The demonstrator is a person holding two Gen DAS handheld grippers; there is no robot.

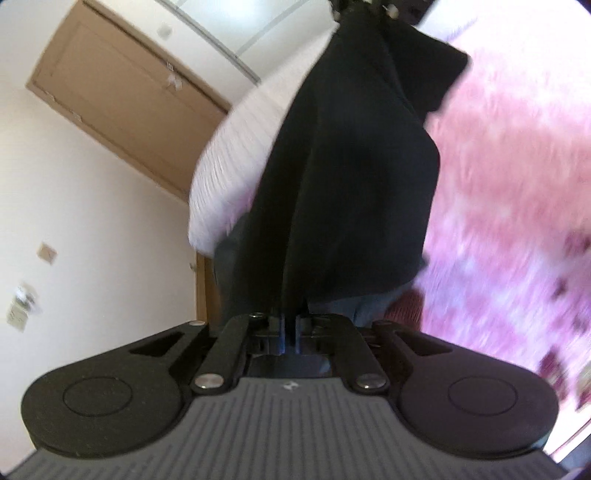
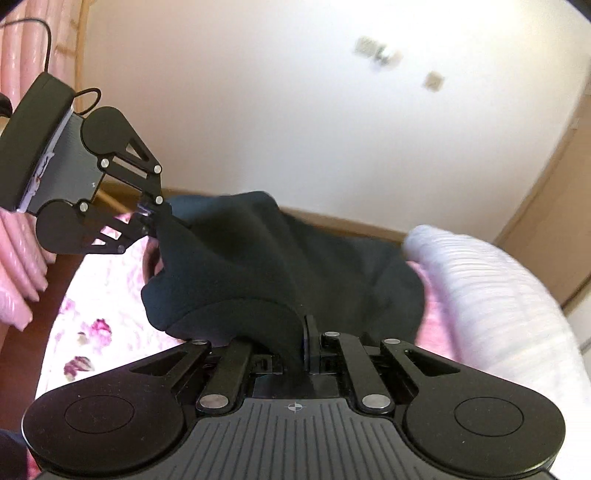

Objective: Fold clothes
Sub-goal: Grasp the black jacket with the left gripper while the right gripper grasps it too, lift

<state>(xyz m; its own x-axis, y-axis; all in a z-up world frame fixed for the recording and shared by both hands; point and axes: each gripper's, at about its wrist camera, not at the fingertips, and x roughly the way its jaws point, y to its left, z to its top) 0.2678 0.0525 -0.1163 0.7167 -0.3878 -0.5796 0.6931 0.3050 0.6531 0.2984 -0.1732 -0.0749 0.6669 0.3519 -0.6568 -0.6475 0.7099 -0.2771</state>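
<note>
A black garment (image 1: 354, 177) hangs stretched between both grippers above the bed. My left gripper (image 1: 290, 325) is shut on one edge of it, the cloth running away to the right gripper (image 1: 364, 7) at the top of the left wrist view. In the right wrist view the same black garment (image 2: 280, 266) bunches in front of my right gripper (image 2: 304, 343), which is shut on a fold of it. The left gripper (image 2: 149, 218) shows at the left there, clamped on the far corner. Both sets of fingertips are buried in cloth.
A pink floral bedspread (image 1: 517, 184) covers the bed (image 2: 92, 310) below. A white ribbed pillow (image 1: 236, 155) lies by the wall, also in the right wrist view (image 2: 487, 288). A brown door (image 1: 125, 96), a wooden bed frame (image 2: 351, 223) and pink curtains (image 2: 22, 37) surround it.
</note>
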